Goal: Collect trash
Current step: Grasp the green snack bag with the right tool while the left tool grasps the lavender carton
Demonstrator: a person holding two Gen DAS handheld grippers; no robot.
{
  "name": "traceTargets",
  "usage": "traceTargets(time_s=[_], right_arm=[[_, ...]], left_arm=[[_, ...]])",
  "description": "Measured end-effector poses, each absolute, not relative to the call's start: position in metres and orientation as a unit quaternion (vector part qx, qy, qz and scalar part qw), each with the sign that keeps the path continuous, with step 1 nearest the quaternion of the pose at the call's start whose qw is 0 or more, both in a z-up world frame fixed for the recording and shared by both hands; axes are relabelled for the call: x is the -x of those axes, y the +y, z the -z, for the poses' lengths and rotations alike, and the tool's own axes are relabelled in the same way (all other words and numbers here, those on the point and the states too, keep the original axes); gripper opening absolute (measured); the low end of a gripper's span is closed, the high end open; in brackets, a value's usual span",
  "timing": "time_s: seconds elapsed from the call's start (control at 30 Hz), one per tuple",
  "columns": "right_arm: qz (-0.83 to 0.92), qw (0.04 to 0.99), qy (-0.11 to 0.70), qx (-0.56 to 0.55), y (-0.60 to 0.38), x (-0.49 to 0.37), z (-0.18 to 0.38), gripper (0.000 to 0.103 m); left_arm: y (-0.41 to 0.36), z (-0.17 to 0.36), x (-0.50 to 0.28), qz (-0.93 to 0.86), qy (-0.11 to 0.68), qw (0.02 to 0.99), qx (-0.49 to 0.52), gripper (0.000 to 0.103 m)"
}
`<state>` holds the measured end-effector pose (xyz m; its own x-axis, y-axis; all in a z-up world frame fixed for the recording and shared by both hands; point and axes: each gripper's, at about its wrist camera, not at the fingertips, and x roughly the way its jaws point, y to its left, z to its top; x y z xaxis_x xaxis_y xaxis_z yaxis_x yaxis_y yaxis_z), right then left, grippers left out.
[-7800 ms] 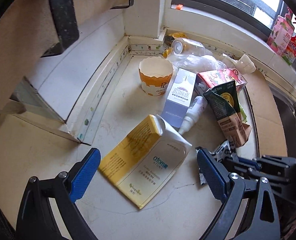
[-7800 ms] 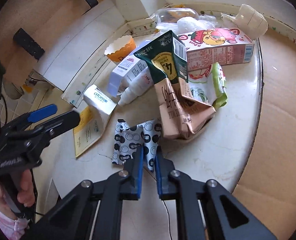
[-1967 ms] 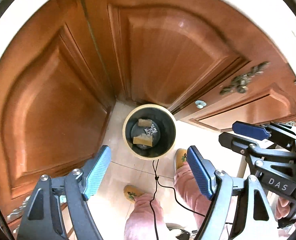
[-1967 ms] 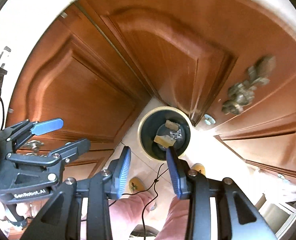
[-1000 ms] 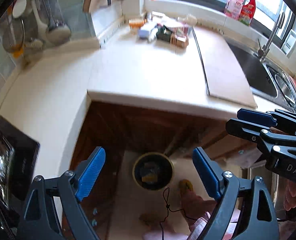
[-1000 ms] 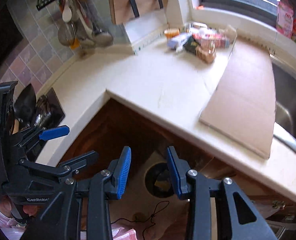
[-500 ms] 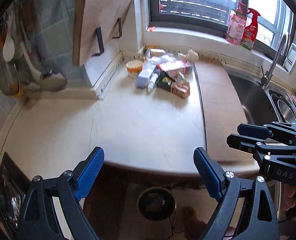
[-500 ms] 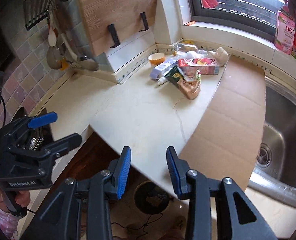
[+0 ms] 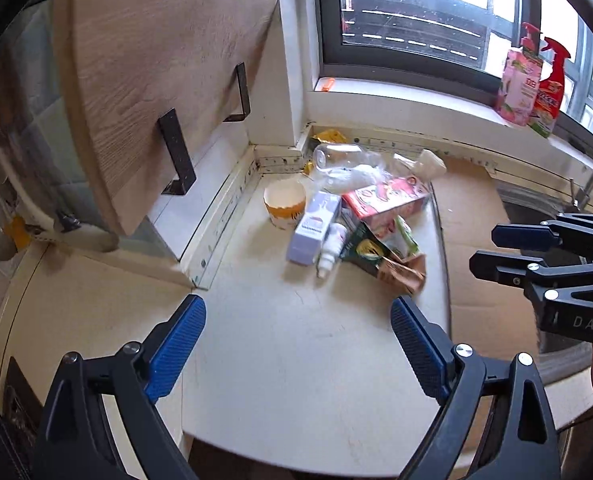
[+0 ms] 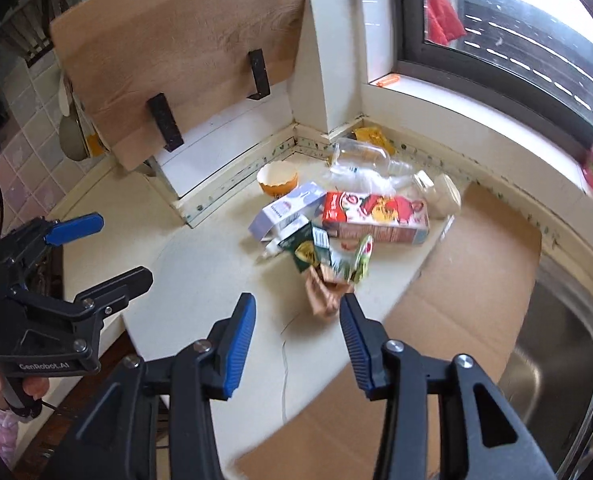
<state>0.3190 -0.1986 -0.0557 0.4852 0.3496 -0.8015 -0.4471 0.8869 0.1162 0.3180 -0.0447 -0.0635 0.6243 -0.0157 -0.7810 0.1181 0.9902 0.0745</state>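
Both tongs, left (image 9: pixel 296 344) and right (image 10: pixel 296 330), gape empty above the counter (image 9: pixel 296 380); the paper cup (image 9: pixel 284 204) looks empty.

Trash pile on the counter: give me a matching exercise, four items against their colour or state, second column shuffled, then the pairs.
Column one:
1. paper cup
2. plastic bottle
3. long carton
4. left gripper

Column two:
A. red, lying flat on its side
B. open, holding nothing
C. clear, lying down near the wall corner
D. orange and white, standing upright and empty

Pairs: 1-D, 2-C, 3-A, 4-B
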Motion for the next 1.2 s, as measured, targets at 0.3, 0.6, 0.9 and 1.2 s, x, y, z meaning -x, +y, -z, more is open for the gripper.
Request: traceTargets(time_s=[0.3,0.6,0.9,1.2], right_arm=[[-0.241,0.833,0.489,0.097,-0.164,-0.38,0.123,0.044],[-0.238,0.81,0.518,0.14,-0.154,-0.399,0.172,0.038],[-0.277,0.82,0.496,0.075,-0.176,-0.398,0.14,0.031],[-0.254,0.845,0.47,-0.017,-0.215,-0.422,0.116,0.031]], left_arm=[[-0.035,0.112,-0.369,0.038,0.462,0.883,-0.074,0.093],[-0.044,0.135,-0.379,0.053,0.473,0.873,-0.108,0.093],[-0.061,0.137,-0.41,0.078,0.464,0.876,-0.11,0.093],[-0.061,0.158,-0.461,0.088,0.494,0.862,-0.069,0.065]])
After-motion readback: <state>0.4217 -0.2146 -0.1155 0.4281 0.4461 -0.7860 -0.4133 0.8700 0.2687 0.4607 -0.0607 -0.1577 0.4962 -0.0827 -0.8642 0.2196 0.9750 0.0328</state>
